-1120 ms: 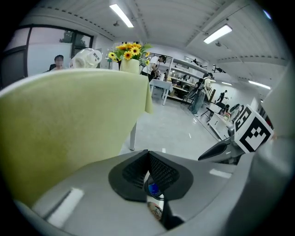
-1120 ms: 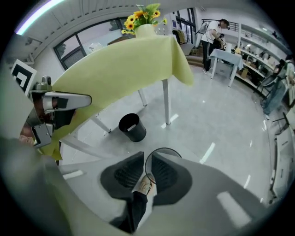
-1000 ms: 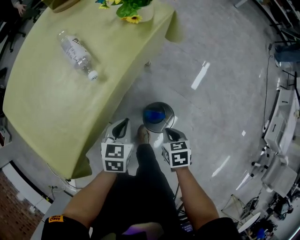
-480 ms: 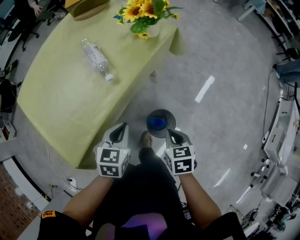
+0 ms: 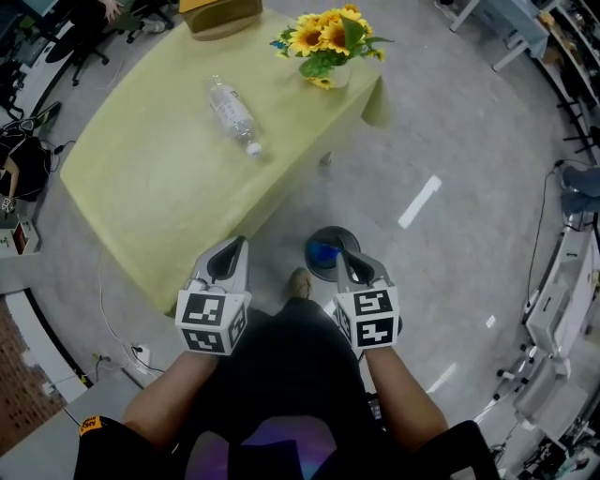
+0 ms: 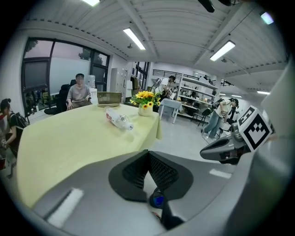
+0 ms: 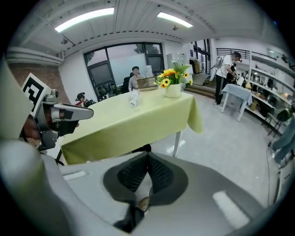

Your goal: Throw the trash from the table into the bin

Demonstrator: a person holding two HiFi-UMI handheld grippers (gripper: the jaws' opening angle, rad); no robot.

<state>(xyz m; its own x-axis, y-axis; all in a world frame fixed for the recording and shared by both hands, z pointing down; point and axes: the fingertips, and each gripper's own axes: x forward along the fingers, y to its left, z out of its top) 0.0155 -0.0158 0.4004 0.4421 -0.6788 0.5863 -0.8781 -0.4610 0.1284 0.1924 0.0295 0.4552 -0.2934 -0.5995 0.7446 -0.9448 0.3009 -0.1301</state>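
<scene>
A clear plastic bottle lies on its side on the table with the yellow-green cloth; it also shows as the bottle and the bottle in the two gripper views. The round bin, blue inside, stands on the floor by the table's near corner. My left gripper hangs over the table's edge, jaws shut on nothing. My right gripper hovers beside the bin, also shut and empty. In the gripper views the left gripper and right gripper point toward the table.
A vase of sunflowers and a cardboard box stand at the table's far end. People sit behind the table. Shelves and equipment line the right side. My shoe rests on the floor next to the bin.
Both grippers have risen together, still shut. The head view has swung so more of the table shows. The bottle has stayed where it lay.
</scene>
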